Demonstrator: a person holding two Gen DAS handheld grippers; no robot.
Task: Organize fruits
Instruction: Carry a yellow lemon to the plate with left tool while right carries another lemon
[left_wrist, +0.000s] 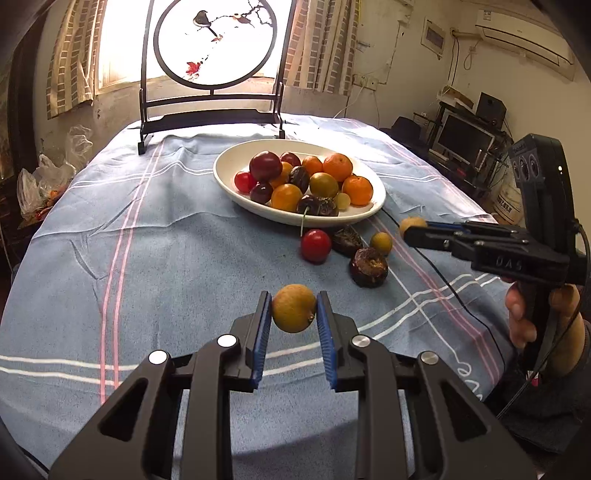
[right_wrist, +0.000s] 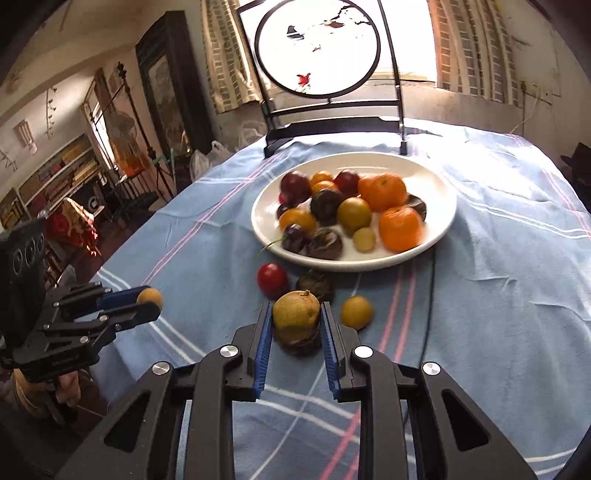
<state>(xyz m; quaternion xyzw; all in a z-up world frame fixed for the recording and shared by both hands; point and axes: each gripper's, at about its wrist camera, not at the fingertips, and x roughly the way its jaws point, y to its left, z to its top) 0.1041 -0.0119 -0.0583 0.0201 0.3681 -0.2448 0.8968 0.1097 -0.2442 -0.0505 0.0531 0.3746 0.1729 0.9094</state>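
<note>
My left gripper (left_wrist: 294, 308) is shut on a small yellow-brown fruit (left_wrist: 293, 308), held above the blue cloth; it also shows in the right wrist view (right_wrist: 149, 297). My right gripper (right_wrist: 296, 315) is shut on another yellow-brown fruit (right_wrist: 296, 309), held above a dark wrinkled fruit (right_wrist: 299, 341); it also shows in the left wrist view (left_wrist: 412, 226). A white plate (left_wrist: 236, 155) (right_wrist: 424, 170) holds several oranges, plums and dark fruits. On the cloth near its front rim lie a red fruit (left_wrist: 315, 245) (right_wrist: 272, 279), a small yellow fruit (left_wrist: 381, 243) (right_wrist: 356, 312) and dark wrinkled fruits (left_wrist: 368, 266) (right_wrist: 315, 284).
A black-framed round screen (left_wrist: 214, 44) (right_wrist: 317, 48) stands at the table's far edge behind the plate. A black cable (left_wrist: 439, 277) (right_wrist: 430, 295) runs across the cloth right of the plate. Plastic bags (left_wrist: 40, 184) sit beyond the left table edge.
</note>
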